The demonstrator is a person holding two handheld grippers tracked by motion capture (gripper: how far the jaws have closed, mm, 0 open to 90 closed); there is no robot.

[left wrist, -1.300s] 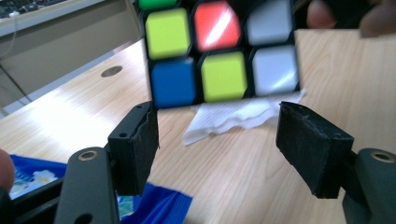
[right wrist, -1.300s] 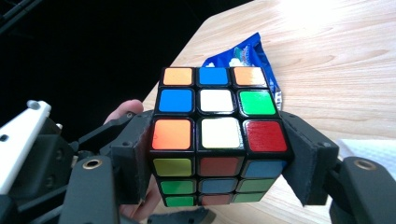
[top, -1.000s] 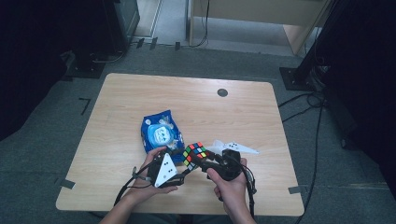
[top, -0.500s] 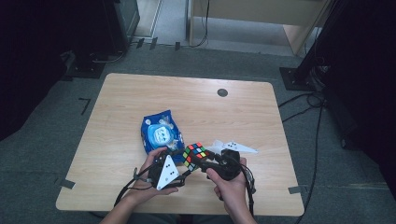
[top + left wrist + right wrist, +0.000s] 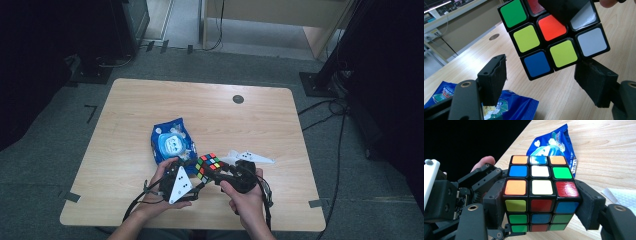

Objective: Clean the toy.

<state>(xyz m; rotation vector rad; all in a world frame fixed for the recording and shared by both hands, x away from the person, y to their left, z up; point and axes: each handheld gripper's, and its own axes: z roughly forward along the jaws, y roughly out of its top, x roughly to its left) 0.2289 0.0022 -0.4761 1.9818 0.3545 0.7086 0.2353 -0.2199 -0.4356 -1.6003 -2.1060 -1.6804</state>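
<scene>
A pale wooden worktop [image 5: 250, 120] stands on grey carpet in a dim room. Left of centre lies a sealed blue packet [image 5: 171, 142]; its contents are hidden. At the near edge, the left gripper [image 5: 544, 82] has just been opening, its jaws wide and clear of the cube [image 5: 208, 166]. The right gripper [image 5: 540, 205] clamps the cube above the worktop. Farther right lies a white wrapper [image 5: 250, 157].

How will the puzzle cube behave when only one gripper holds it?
The puzzle cube looks stiff and flat-sided, so the right gripper, clamped on two opposite faces, probably keeps it steady. Its glossy stickers may slip a little on the pads. The left gripper has just been opening; its layers could twist if pushed off-centre.
</scene>
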